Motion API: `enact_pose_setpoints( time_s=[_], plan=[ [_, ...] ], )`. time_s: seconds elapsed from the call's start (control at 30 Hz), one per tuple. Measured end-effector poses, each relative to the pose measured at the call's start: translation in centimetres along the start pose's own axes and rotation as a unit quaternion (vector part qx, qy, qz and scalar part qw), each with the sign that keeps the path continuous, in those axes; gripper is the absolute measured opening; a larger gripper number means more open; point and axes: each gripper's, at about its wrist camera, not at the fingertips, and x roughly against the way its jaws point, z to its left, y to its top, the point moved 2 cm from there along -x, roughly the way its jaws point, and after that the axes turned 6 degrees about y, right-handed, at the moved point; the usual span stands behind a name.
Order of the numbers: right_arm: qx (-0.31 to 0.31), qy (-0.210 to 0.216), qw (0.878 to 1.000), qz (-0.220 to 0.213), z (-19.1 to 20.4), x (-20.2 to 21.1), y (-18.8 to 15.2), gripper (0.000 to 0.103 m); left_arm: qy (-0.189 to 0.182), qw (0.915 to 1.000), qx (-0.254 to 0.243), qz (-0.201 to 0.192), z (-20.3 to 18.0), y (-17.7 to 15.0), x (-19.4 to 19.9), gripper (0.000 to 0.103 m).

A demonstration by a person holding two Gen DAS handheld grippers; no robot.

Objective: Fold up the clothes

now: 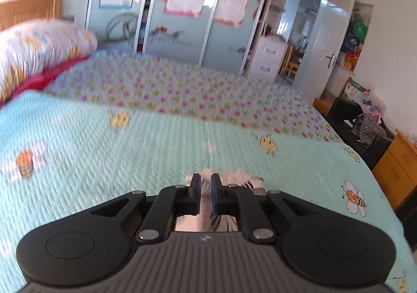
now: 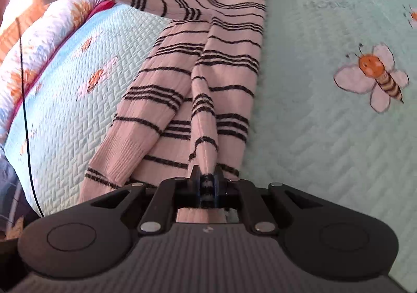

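Both grippers, left (image 1: 205, 183) and right (image 2: 207, 183), pinched the striped sweater (image 2: 187, 79) lying centre-frame on the quilt (image 2: 312, 136). Soft, limp knit; judged best gripped at edges.

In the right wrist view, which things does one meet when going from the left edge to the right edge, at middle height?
Floral pillow → black cable → pink striped sweater → bee picture on the green quilt.
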Motion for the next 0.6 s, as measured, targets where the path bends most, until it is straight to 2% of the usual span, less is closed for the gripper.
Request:
enact_pose_setpoints(
  time_s=[0.07,0.2,0.3,0.37,0.43,0.47,0.5,0.57,0.6],
  plan=[
    [-0.001,0.01,1.0,-0.004,0.1,0.2,-0.1,0.01,0.014,0.9998,-0.011,0.001,-0.1,-0.2,-0.1,0.007],
    [-0.002,0.031,0.999,-0.012,0.4,0.7,-0.3,0.017,0.033,0.9987,-0.01,0.037,0.6,-1.8,-1.5,0.007],
    [-0.003,0.046,0.999,-0.017,0.6,1.0,-0.4,0.028,0.022,0.9974,-0.001,0.069,1.1,-3.9,-2.1,0.008],
    [-0.004,0.056,0.998,-0.021,0.8,1.3,-0.5,0.043,0.016,0.9958,0.006,0.091,1.3,-5.8,-2.3,0.012],
    [-0.019,0.081,0.996,-0.033,0.5,2.1,-0.8,0.048,0.003,0.9934,0.014,0.114,1.1,-8.1,-2.2,0.024],
    [-0.039,0.106,0.993,-0.045,0.0,3.1,-1.1,0.048,-0.004,0.992,0.019,0.125,1.0,-9.3,-2.2,0.025],
    [-0.057,0.113,0.99,-0.056,-0.7,4.0,-1.4,0.048,-0.012,0.9904,0.021,0.136,0.7,-10.5,-2.1,0.025],
    [-0.092,0.113,0.986,-0.078,-2.0,5.6,-2.1,0.048,-0.029,0.9866,0.024,0.159,0.2,-13.0,-1.9,0.025],
    [-0.097,0.099,0.987,-0.081,-2.3,6.1,-2.7,0.048,-0.037,0.9845,0.025,0.17,-0.2,-14.3,-1.7,0.025]
  ],
)
